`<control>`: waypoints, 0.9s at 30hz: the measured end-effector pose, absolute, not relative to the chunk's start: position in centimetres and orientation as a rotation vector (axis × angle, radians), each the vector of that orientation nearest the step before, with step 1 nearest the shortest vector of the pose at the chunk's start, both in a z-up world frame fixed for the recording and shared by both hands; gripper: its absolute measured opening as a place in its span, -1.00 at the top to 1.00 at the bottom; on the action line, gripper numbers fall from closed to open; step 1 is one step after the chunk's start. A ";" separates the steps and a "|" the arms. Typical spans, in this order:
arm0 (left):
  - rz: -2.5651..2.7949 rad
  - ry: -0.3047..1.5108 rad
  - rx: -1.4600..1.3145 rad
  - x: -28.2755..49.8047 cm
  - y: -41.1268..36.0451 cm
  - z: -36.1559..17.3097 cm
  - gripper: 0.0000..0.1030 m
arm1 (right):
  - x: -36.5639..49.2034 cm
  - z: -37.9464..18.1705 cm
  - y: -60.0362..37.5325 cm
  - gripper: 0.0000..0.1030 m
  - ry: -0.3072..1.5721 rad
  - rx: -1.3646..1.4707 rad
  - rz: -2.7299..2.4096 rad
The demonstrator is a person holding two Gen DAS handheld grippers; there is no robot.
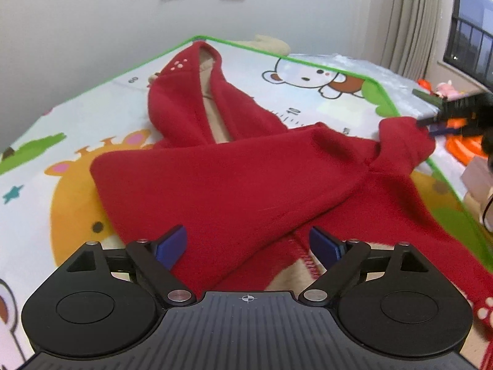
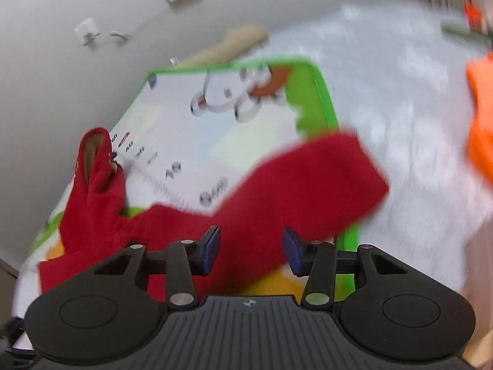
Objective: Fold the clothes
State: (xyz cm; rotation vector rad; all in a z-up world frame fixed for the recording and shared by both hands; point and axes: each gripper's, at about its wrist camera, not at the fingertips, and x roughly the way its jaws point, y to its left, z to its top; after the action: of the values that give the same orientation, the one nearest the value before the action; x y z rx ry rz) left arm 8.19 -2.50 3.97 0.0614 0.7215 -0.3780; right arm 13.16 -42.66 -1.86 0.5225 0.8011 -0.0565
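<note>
Your left gripper (image 1: 248, 243) wide open over hoodie (image 1: 234, 182) on mat (image 1: 61, 141); right gripper (image 2: 251, 248) part open, empty.

Red hooded garment (image 1: 234, 185) of soft, matt fleece, slightly fuzzy, with a tan plush lining and overlock stitching along the hem. Play mat (image 1: 55, 160) of smooth, faintly glossy printed plastic with a green border. Left claw (image 1: 248, 243) in matt black plastic with ribbed housing, bright metal pivot pins and blue rubbery pads (image 1: 172, 245). White bedding (image 2: 400, 117) beyond looks fluffy.
</note>
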 end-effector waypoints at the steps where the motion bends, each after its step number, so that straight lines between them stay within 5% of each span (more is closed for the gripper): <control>1: -0.384 0.721 0.059 8.2 -2.6 4.0 -0.80 | 13.2 -2.8 -43.0 0.12 0.824 0.585 -0.053; 5: -0.384 0.726 0.067 8.1 -2.8 4.0 -0.81 | 14.1 -6.6 -44.4 0.12 0.865 0.863 -0.105; 11: -0.362 0.740 0.008 7.7 -1.4 4.1 -0.81 | 15.3 -6.7 -44.1 0.12 0.644 0.963 0.002; 18: -0.329 0.721 -0.099 6.9 1.7 4.5 -0.81 | 12.5 2.7 -29.8 0.12 0.512 0.267 0.514; 27: -0.341 0.730 -0.299 6.7 5.5 4.2 -0.81 | 11.1 0.3 -20.6 0.01 0.606 -0.172 0.614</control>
State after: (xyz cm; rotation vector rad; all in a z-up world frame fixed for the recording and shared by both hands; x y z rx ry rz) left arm 6.66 5.47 4.20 -0.2988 0.7301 -0.3414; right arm 11.13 -20.63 0.31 -0.1719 0.6058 0.6137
